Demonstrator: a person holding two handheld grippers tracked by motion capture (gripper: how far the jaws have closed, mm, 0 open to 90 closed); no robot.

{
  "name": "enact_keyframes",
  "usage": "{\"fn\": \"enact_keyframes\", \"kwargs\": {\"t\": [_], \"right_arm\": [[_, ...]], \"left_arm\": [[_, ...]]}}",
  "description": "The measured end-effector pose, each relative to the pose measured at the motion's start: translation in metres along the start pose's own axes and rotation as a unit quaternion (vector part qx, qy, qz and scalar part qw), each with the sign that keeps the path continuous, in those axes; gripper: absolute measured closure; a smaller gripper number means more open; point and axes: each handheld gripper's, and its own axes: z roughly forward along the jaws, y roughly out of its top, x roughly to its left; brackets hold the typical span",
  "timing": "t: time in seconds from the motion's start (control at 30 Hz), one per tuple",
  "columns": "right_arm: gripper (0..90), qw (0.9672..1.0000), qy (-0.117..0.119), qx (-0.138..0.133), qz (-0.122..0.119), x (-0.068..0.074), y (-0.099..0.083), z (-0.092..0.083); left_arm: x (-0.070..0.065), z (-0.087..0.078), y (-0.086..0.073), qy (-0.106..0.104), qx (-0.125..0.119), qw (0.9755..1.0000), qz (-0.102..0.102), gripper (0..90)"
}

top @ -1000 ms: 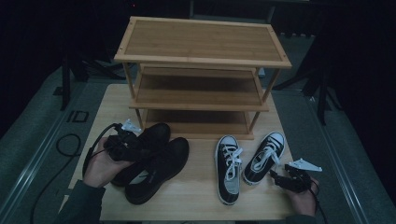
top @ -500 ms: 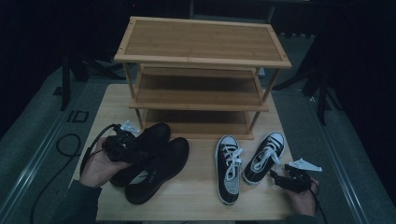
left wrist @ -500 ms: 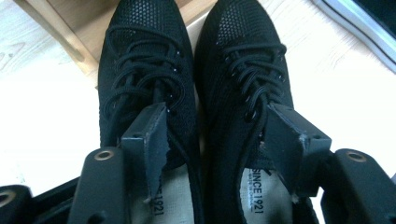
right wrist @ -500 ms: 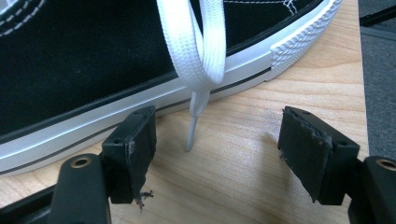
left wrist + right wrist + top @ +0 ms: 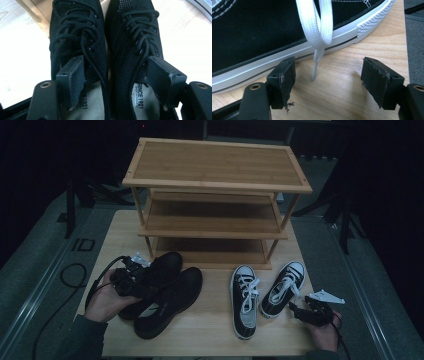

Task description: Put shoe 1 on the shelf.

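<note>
Now the left gripper (image 5: 117,82) has just been opening its jaws, which stand wide with one pad (image 5: 71,77) down inside one black shoe (image 5: 75,37) and the other pad inside its neighbour (image 5: 135,37), the two inner collars between them but not pinched. By the look of it, the grip on the pair has been let go, or the jaws are being reset for a fresh hold before the shoes go anywhere. In the high view the left hand (image 5: 107,295) cups that gripper from the table's left edge, pointing it level toward the heels of the black shoes (image 5: 165,292), which lie side by side on the front left part of the table (image 5: 210,335), toes angled toward the rack (image 5: 215,205) at the back. The right gripper (image 5: 328,80) also stands open and empty, low over the bare wood near the front right corner, with a white lace end (image 5: 314,67) hanging between its pads and the sole of a sneaker (image 5: 262,37) just beside them. The right hand (image 5: 322,332) holds it beside the sneaker pair (image 5: 265,290), pointing at the nearer heel.
</note>
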Motion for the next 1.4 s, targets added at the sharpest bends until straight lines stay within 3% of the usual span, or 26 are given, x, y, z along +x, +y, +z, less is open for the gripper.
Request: {"fn": "enact_keyframes", "kwargs": {"t": [0.43, 0.73, 1.4], "right_arm": [[27.6, 1.0, 0.0, 0.0, 0.0, 0.0, 0.0, 0.0], [27.6, 1.0, 0.0, 0.0, 0.0, 0.0, 0.0, 0.0], [27.6, 1.0, 0.0, 0.0, 0.0, 0.0, 0.0, 0.0]], "left_arm": [[0.003, 0.008, -0.007, -0.007, 0.017, 0.9998, -0.004, 29.6], [0.005, 0.015, -0.012, -0.015, 0.03, 0.9994, -0.008, 34.5], [0.001, 0.029, -0.01, -0.002, 0.059, 0.9983, 0.001, 45.8]]}}
